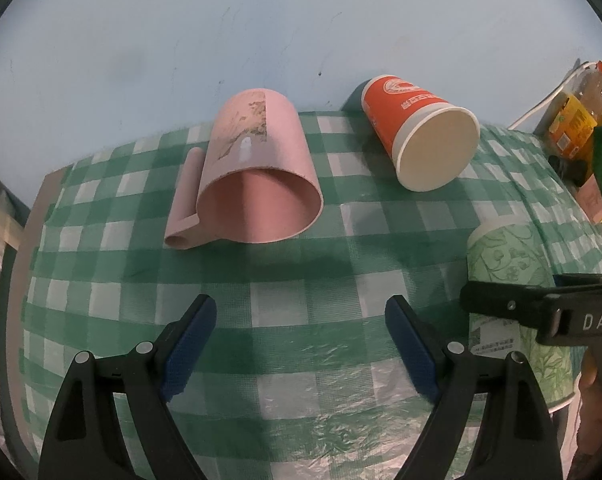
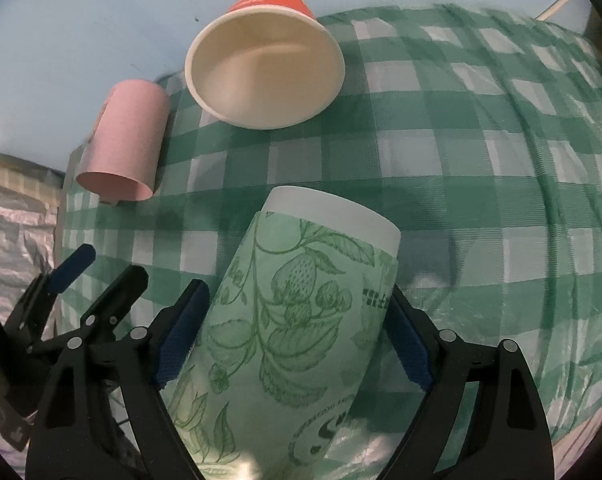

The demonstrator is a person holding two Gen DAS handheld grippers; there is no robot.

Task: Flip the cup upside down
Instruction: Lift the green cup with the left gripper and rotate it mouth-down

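A pale green paper cup with a strawberry print [image 2: 293, 320] stands between my right gripper's [image 2: 297, 340] blue pads, base up and tilted; the jaws are shut on its sides. It also shows in the left wrist view [image 1: 509, 264], with the right gripper [image 1: 541, 308] across it. My left gripper [image 1: 301, 344] is open and empty above the checked cloth. A pink mug [image 1: 257, 176] lies on its side ahead of it, mouth toward me. An orange paper cup [image 1: 421, 128] lies on its side to the right, and shows in the right wrist view [image 2: 265, 60].
A green and white checked tablecloth [image 1: 301, 280] covers the table against a pale blue wall. A plastic bottle [image 1: 581, 112] and clutter stand at the far right. The table's left edge [image 1: 29, 240] drops off beside the mug.
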